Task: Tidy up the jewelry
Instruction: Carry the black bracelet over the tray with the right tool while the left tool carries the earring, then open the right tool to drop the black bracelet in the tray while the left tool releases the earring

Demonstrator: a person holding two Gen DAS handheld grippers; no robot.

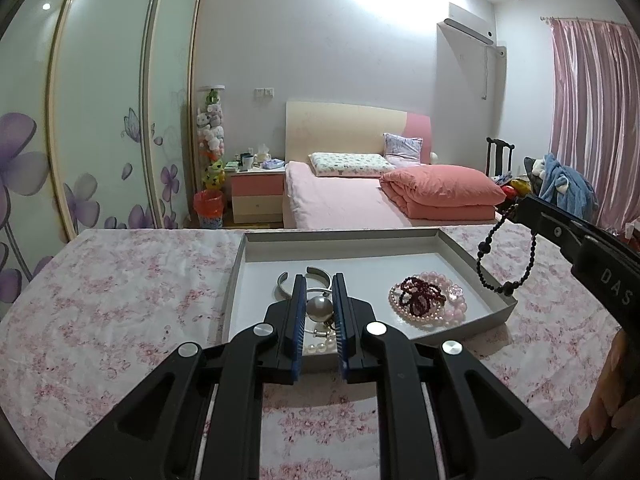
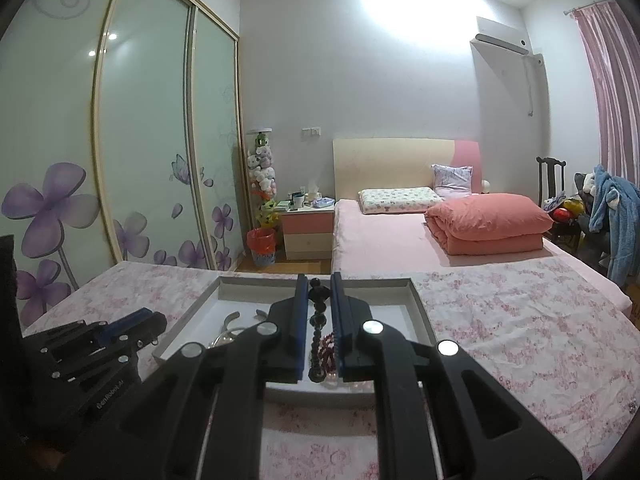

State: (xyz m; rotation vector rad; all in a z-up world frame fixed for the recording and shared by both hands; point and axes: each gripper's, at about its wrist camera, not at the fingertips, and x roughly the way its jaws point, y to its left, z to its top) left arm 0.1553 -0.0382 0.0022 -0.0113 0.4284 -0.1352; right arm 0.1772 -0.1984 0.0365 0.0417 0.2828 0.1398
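Note:
A grey tray (image 1: 452,256) lies on the floral cloth. In it are a silver cuff (image 1: 288,286), a big grey pearl (image 1: 319,307), small white pearls (image 1: 320,347), and a pink bead strand with a dark red bracelet (image 1: 424,300) on it. My left gripper (image 1: 319,280) is partly closed, its fingers either side of the grey pearl, above the tray's near left. My right gripper (image 2: 319,280) is shut on a black bead bracelet (image 2: 318,322); in the left wrist view the bracelet (image 1: 506,258) hangs from that gripper (image 1: 524,208) over the tray's right rim.
The floral cloth (image 1: 120,300) covers the surface around the tray. Behind are a pink bed (image 1: 340,196), a nightstand (image 1: 256,192), an orange bin (image 1: 208,208), sliding wardrobe doors (image 1: 100,140) at left and a chair with a blue garment (image 1: 564,188) at right.

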